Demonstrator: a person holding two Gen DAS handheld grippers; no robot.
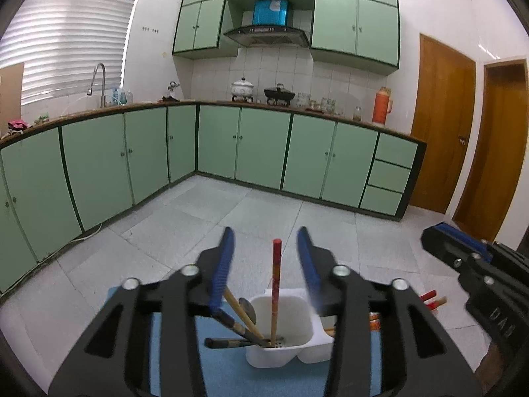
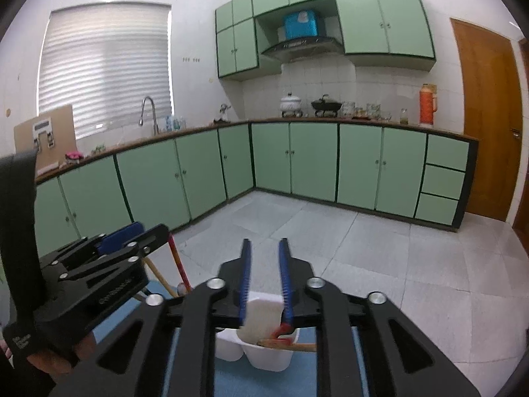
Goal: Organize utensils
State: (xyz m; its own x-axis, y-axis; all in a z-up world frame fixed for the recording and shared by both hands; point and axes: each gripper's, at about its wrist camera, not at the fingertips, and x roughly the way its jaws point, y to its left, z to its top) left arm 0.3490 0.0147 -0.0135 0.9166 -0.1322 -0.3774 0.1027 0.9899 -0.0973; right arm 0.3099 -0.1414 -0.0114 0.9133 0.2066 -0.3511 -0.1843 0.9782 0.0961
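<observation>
The white plastic utensil holder (image 1: 281, 327) stood on a blue mat (image 1: 231, 374) on the desk, and every place here is given from this holder. In its left compartment a red chopstick (image 1: 276, 284) stood almost upright, and beside it leaned a bamboo chopstick (image 1: 243, 314) and a dark-handled spoon (image 1: 231, 326). The left tongs (image 1: 264, 238) were above this compartment, open at a middle width; the red chopstick rose between the blue pads but neither pad touched it. The right tongs (image 2: 264, 248) were over the right compartment, narrowly open and holding nothing. Just below them a red spoon (image 2: 281, 330) and a wooden utensil (image 2: 291, 345) lay across the rim. More red chopstick ends (image 1: 429, 299) lay to the right of the holder. These utensils looked light, stiff and smooth, so they could slip or roll; I judged the upper shaft the best place to grip. The holder also looked light and could tip if pushed. The leaning handles crowded the left compartment, and the two tongs were close together.
</observation>
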